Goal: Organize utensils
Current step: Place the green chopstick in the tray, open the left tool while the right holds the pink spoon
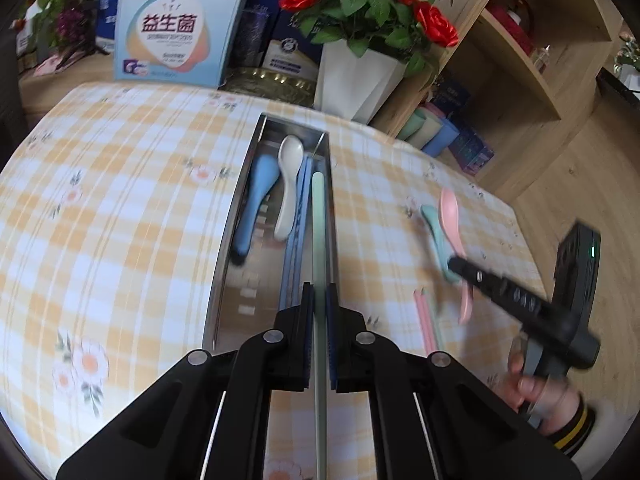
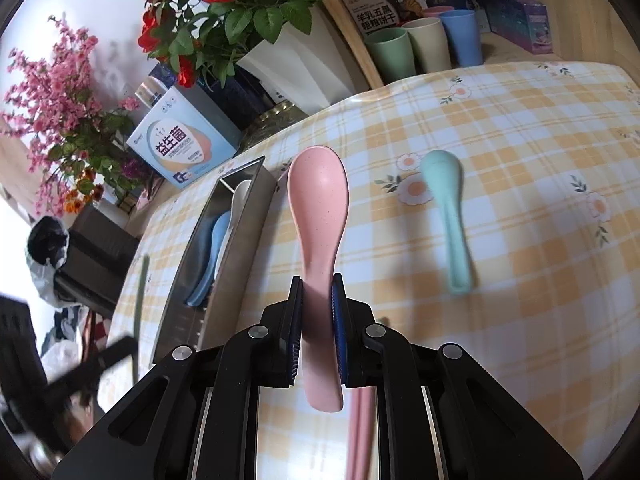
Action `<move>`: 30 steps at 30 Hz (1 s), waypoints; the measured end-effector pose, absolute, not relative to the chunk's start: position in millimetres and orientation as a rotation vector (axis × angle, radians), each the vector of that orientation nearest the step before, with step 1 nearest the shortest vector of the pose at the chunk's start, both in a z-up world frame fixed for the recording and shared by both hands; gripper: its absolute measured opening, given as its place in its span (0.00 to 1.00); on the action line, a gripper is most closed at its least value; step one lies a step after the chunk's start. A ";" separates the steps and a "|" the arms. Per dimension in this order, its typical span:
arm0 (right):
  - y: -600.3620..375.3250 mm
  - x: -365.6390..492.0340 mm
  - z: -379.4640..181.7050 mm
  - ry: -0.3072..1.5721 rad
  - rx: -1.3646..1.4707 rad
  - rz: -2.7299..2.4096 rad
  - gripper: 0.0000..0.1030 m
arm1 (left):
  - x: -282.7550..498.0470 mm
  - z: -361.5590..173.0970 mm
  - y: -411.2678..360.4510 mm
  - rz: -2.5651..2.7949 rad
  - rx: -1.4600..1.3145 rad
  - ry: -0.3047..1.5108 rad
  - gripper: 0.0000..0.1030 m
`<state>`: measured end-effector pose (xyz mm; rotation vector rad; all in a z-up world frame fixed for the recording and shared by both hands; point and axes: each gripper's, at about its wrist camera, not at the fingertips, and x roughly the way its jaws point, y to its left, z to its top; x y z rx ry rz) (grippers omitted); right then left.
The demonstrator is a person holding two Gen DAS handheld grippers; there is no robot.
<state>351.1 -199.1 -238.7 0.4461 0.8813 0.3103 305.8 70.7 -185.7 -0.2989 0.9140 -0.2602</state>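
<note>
A steel tray [image 1: 224, 248] lies on the checked tablecloth and holds a blue spoon [image 1: 254, 200], a white spoon [image 1: 289, 184] and blue chopsticks [image 1: 296, 248]. My left gripper [image 1: 319, 292] is shut on a green chopstick [image 1: 319, 232] that points along the tray's right side. My right gripper [image 2: 317, 292] is shut on the handle of a pink spoon [image 2: 318, 200], held above the cloth beside the tray [image 2: 240, 248]. A teal spoon [image 2: 448, 216] lies on the cloth to the right. Pink chopsticks [image 2: 360, 428] lie under the right gripper.
A white vase of red roses [image 1: 360, 76], a blue box [image 1: 176, 28] and other boxes stand at the table's far edge. Wooden shelves [image 1: 520, 60] with coloured cups [image 2: 424, 44] stand to the right. The right gripper also shows in the left wrist view [image 1: 456, 266].
</note>
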 end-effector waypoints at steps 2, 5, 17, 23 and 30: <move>-204.8 348.7 -239.0 0.871 0.461 0.306 0.13 | 322.4 -176.7 69.5 -0.272 -0.284 0.901 0.06; -214.9 349.0 -239.0 0.858 0.477 0.294 0.13 | 348.6 -170.1 69.4 -0.290 -0.303 0.904 0.06; -242.6 343.3 -235.2 0.829 0.503 0.262 0.13 | 449.8 -209.8 44.4 -0.327 -0.216 1.052 0.06; -249.5 340.9 -242.3 0.849 0.518 0.243 0.13 | 451.1 -238.9 40.8 -0.333 -0.203 1.117 0.06; -238.1 339.9 -238.2 0.868 0.492 0.257 0.13 | 448.4 -222.3 44.5 -0.360 -0.170 1.073 0.13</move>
